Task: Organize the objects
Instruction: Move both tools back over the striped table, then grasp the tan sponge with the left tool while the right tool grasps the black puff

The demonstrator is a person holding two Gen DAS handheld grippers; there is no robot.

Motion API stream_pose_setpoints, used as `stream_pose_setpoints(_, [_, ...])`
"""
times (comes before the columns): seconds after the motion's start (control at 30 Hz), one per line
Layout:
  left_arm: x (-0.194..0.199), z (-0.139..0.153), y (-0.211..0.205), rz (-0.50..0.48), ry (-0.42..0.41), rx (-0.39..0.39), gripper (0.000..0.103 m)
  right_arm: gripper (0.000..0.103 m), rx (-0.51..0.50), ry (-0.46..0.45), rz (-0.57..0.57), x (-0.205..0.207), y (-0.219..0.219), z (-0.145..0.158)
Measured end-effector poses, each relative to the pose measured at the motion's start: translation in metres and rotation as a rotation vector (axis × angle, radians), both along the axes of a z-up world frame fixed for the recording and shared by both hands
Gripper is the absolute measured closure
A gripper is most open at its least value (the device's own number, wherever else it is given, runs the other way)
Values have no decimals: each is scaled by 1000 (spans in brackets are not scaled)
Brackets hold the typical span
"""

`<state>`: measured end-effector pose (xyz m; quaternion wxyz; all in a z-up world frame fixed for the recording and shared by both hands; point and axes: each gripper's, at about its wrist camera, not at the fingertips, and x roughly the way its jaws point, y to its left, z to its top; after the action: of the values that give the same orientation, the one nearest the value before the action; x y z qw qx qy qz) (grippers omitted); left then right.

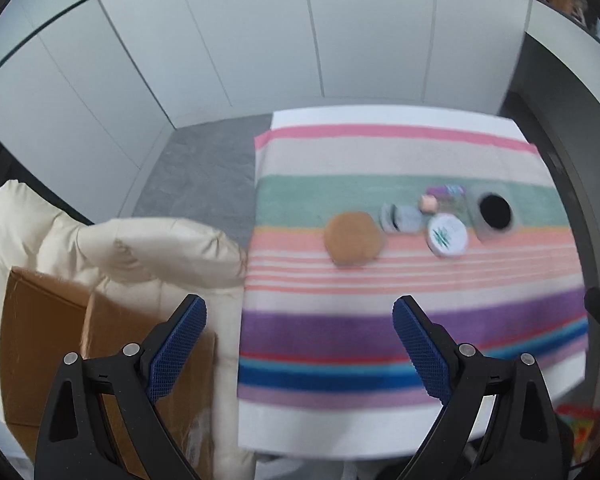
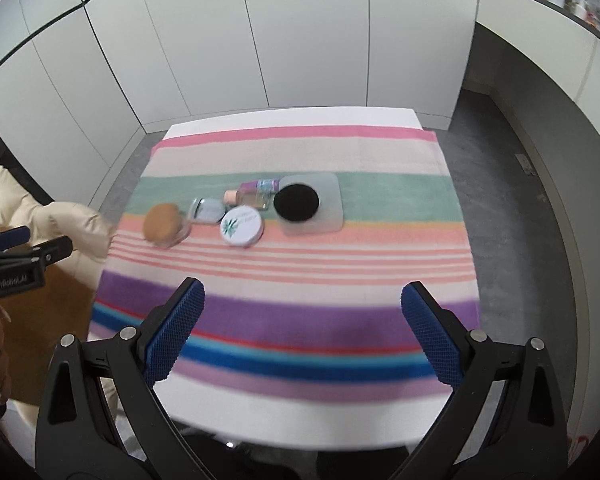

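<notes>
I had both tools hanging over the near edge of the towel [image 2: 284,152], nothing in either one. The right gripper [image 2: 302,328] stood spread wide, its blue pads far apart and bare; the left gripper [image 1: 300,344] was the same — wide open, empty, off by the towel's left side with a cardboard box [image 1: 40,344] and a cream puffy sleeve [image 1: 160,248] beside it.

The things to sort sat in a loose row across the green and peach stripes, well ahead of both tools. From left: a tan puff [image 2: 163,222] in a clear case, a small blue-grey compact [image 2: 208,211], a white tin [image 2: 242,226] with a green leaf mark, a little bottle [image 2: 256,194] lying on its side behind the tin, and a grey tray [image 2: 332,208] with a black pad [image 2: 296,202] on it. The tin, compact and bottle crowded close (touching or not, I couldn't tell through the blur).

My read on handling: the puff looked soft and light, so a squeeze across the rigid case would serve better than pinching the foam. The tin looked stiff and smooth — I'd take it across its rim, gently, since a slick lid could skid. The bottle seemed the fragile one and likely to roll; grip it mid-body, across the barrel. The black pad looked thin and flat, awkward to lift from the tray.
</notes>
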<state>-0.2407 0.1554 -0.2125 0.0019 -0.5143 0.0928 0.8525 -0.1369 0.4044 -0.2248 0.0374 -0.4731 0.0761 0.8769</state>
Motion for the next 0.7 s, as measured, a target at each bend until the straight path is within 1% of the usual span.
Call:
stream_pose_setpoints(0.07, [-12, -12, 2, 5, 11, 11, 8, 3, 8, -5, 8, -19, 2, -12])
stream_pose_setpoints(0.13, [-25, -29, 6, 10, 1, 21, 8, 3, 20, -10, 17, -39, 2, -24])
stream_pose_setpoints(0.23, [-45, -60, 11, 5, -53, 50, 8, 3, 35, -12, 32, -64, 3, -44])
stream_pose_setpoints(0.27, [-49, -73, 14, -2, -71, 41, 8, 3, 39, -16, 37, -71, 3, -50])
stream_pose_setpoints(0.33, [-53, -90, 19, -17, -83, 24, 8, 3, 41, -28, 46, -85, 4, -63])
stream_pose_setpoints(0.43, [-59, -107, 24, -23, -64, 35, 8, 3, 37, -53, 54, -102, 3, -81])
stream_pose_setpoints(0.47, [-64, -113, 26, -19, -71, 53, 8, 3, 33, -59, 56, -108, 3, -87])
stream_pose_setpoints(0.6, [-82, -127, 26, 21, -90, 84, 8, 3, 38, -64, 70, -120, -1, -101])
stream_pose_setpoints(0.67, [-89, -135, 28, 14, -110, 109, 8, 3, 49, -65, 77, -125, -4, -104])
stream_pose_setpoints(0.7, [-89, -137, 29, 15, -111, 104, 8, 5, 54, -65, 80, -127, -6, -106])
